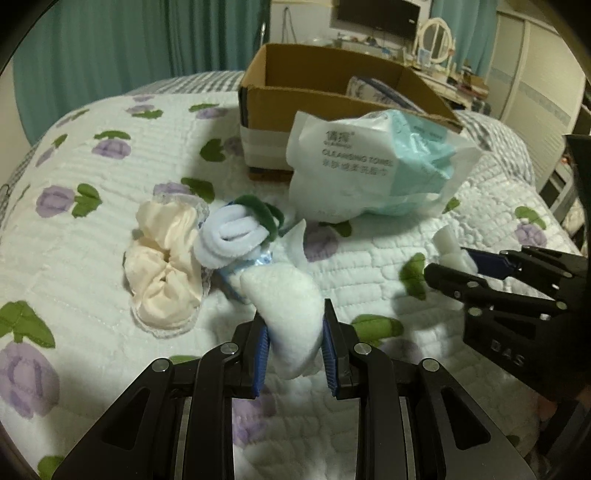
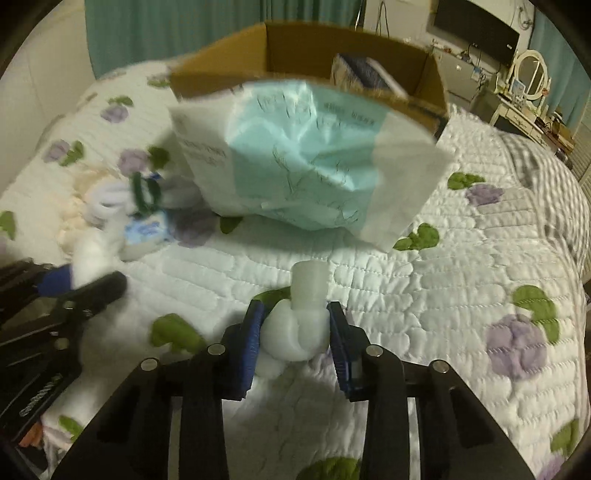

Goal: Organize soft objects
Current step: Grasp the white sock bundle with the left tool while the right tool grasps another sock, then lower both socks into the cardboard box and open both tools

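My left gripper (image 1: 293,332) is shut on a white soft cloth piece (image 1: 291,306) just above the quilt. My right gripper (image 2: 295,325) is shut on a white knotted soft piece (image 2: 299,328); it shows at the right of the left wrist view (image 1: 448,258). A rolled pale blue sock with a green band (image 1: 236,236) and a cream frilly fabric item (image 1: 162,266) lie to the left. A white and teal cleansing towel pack (image 1: 373,170) leans against an open cardboard box (image 1: 314,99); the pack (image 2: 306,162) and box (image 2: 332,48) show ahead in the right wrist view.
The bed quilt (image 1: 92,229) is white with purple flowers and green leaves. Something blue and white lies inside the box (image 2: 362,72). Teal curtains (image 1: 110,44), a dressing table with a mirror (image 1: 437,37) and a wall screen (image 1: 376,16) stand behind the bed.
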`<state>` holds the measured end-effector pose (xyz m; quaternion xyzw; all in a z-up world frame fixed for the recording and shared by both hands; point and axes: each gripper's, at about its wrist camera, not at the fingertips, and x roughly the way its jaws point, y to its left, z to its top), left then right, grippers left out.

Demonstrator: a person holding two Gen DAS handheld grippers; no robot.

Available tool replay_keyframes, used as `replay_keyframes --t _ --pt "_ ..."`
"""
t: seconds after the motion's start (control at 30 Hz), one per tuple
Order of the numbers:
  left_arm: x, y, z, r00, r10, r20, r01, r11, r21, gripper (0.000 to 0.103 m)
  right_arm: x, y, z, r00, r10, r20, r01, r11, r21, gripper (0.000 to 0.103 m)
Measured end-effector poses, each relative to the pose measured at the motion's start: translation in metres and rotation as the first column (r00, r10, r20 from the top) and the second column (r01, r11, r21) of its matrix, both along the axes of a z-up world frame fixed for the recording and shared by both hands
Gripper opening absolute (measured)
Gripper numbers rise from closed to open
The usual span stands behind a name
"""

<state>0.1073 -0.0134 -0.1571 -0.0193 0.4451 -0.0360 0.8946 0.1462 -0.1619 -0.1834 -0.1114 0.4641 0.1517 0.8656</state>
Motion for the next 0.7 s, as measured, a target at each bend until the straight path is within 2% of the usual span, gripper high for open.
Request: replay_keyframes --t 0.4,0.53,0.7 --pt "-0.019 -0.012 0.049 0.997 -0.06 0.054 0.058 0.998 0.027 0.024 -0.054 -0.015 0.059 0.989 0.011 0.145 -0.022 0.997 0.072 0.033" --pt "-0.02 -0.015 0.08 0.99 -0.088 0.108 0.084 0.996 0.041 0.024 -0.064 -0.019 0.084 0.98 0.013 0.198 -0.03 0.996 0.083 0.033" --pt "-0.01 -0.02 0.121 0.976 -0.13 0.174 0.122 0.991 0.053 0.024 -0.064 -0.021 0.132 0.959 0.027 0.281 -0.057 0.993 0.1 0.033"
